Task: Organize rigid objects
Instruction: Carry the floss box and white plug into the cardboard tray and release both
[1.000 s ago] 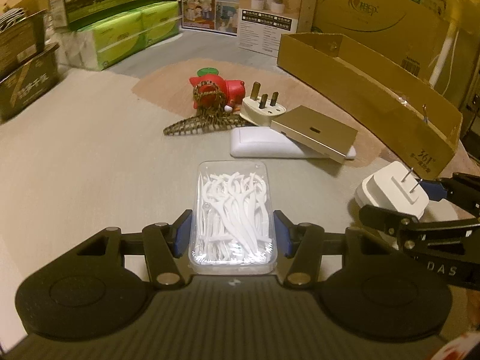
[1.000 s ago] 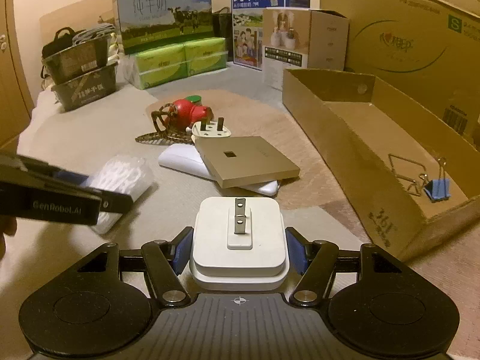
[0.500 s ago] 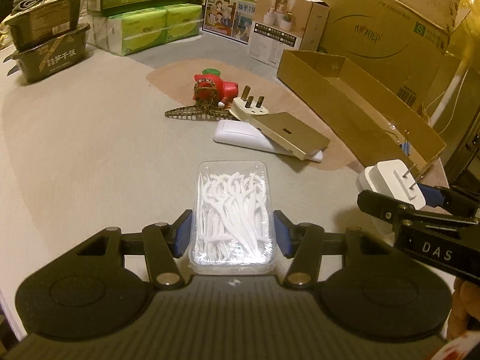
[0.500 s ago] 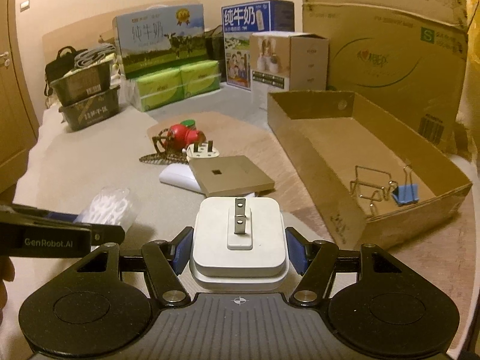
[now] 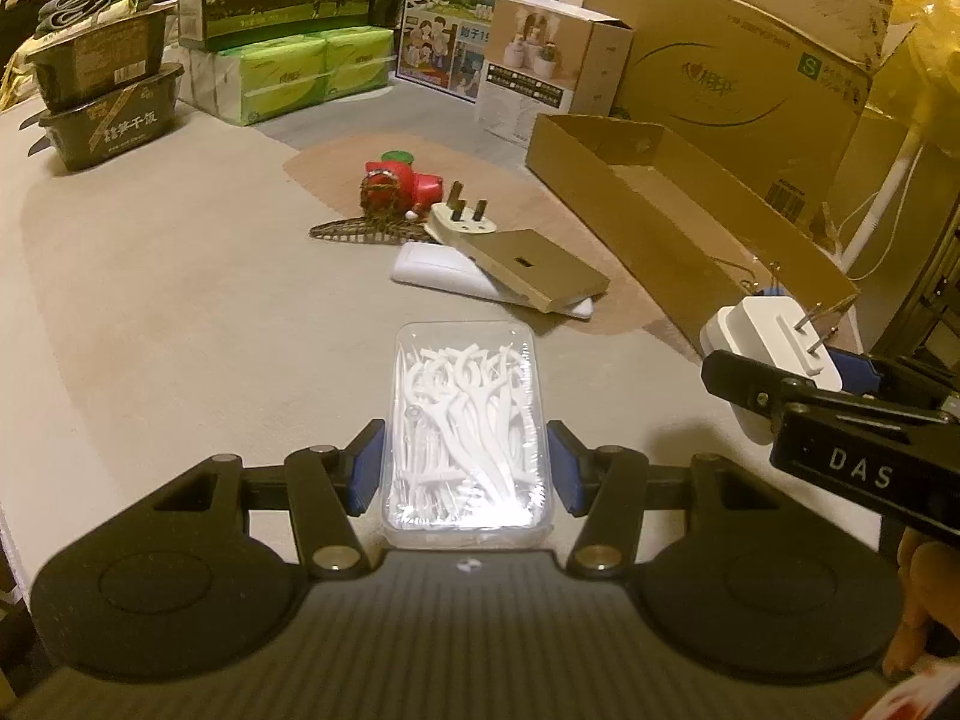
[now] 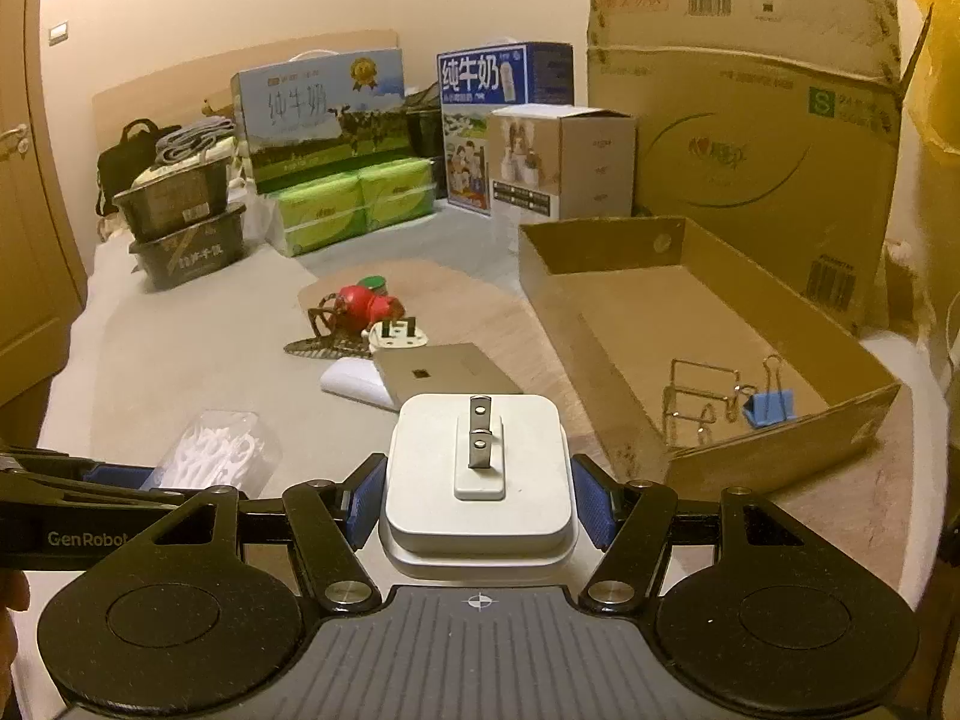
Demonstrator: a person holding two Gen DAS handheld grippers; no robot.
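Observation:
My left gripper (image 5: 465,468) is shut on a clear plastic box of white floss picks (image 5: 465,426), held above the grey surface. That box (image 6: 213,456) also shows at the lower left of the right wrist view. My right gripper (image 6: 478,501) is shut on a white two-prong power adapter (image 6: 477,468), prongs up; the adapter (image 5: 771,336) appears at the right of the left wrist view. The low open cardboard tray (image 6: 780,444) lies ahead to the right, holding a wire rack (image 6: 699,396) and a blue binder clip (image 6: 768,405).
A pile remains mid-surface: red toy (image 5: 399,183), brown hair clip (image 5: 354,231), white three-pin plug (image 5: 459,222), tan flat box (image 5: 531,267) on a white flat item (image 5: 438,270). Cartons, green tissue packs (image 5: 294,75) and black tubs (image 5: 102,90) line the back.
Both grippers have risen with their loads and drawn back; the pile and the cardboard tray now look farther away and lower. The view of the left gripper has rolled slightly.

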